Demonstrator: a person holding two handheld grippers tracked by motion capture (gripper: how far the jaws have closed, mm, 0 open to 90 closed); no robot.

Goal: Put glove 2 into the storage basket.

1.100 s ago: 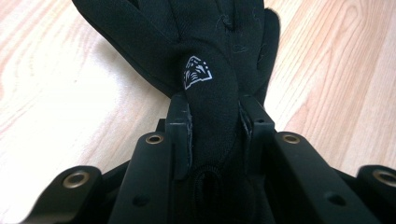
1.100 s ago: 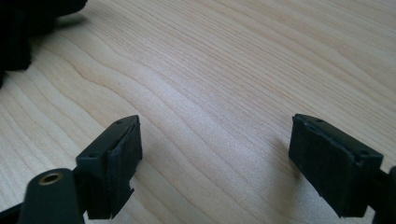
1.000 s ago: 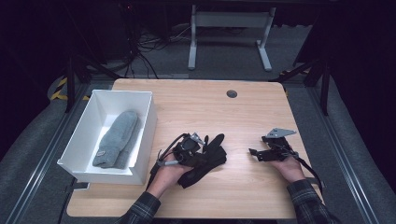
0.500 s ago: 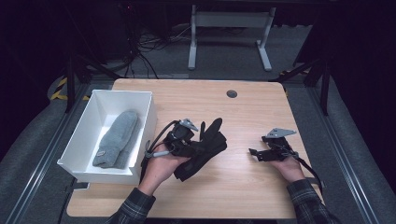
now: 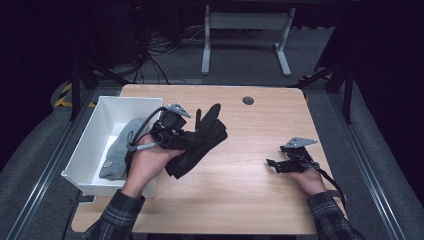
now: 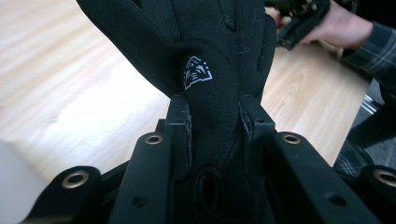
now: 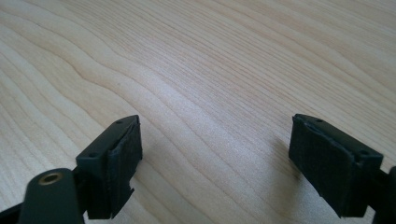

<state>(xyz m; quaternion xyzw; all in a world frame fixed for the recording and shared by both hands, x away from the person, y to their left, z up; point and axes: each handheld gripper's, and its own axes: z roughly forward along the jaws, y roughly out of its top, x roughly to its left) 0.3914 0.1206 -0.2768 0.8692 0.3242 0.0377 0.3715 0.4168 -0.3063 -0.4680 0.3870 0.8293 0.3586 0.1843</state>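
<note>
One grey glove (image 5: pixel 116 152) already lies in the white bin (image 5: pixel 95 145) at the bench's left edge, the left gripper (image 5: pixel 186 139) has its fingers clamped on the black glove (image 5: pixel 202 137) lifted beside the bin, not yet dropped in, and the right gripper (image 5: pixel 272 164) rests wide-fingered near the right edge.

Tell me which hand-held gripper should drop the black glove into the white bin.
Left. The left hand-held gripper is shut on the black glove right beside the white bin; the right hand-held gripper rests open and empty across the table.
</note>
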